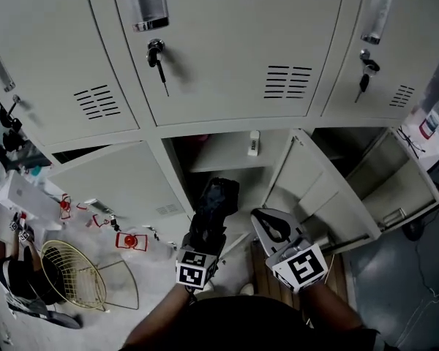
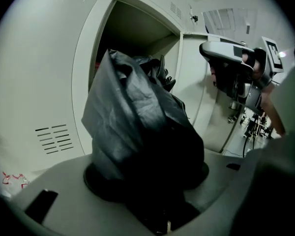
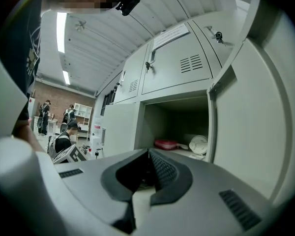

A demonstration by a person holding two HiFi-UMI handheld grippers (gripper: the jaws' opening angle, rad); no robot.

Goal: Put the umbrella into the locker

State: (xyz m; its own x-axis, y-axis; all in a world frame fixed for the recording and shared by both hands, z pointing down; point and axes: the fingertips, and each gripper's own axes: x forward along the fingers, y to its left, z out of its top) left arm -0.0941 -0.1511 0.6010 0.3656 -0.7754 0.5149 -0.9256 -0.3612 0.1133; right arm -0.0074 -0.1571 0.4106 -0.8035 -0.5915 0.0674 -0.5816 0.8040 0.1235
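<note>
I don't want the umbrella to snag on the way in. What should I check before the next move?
1. Umbrella gripped: ok. The left gripper has its jaws closed on the folded dark umbrella.
2. Locker door open: ok, it is swung out to the right.
3. Aim: ok, the umbrella points toward the open compartment.
4. Room inside: cannot tell. A red thing and a white thing lie at the back.
5. Right gripper out of the way: ok, its jaws are together and empty, beside the door.
</note>
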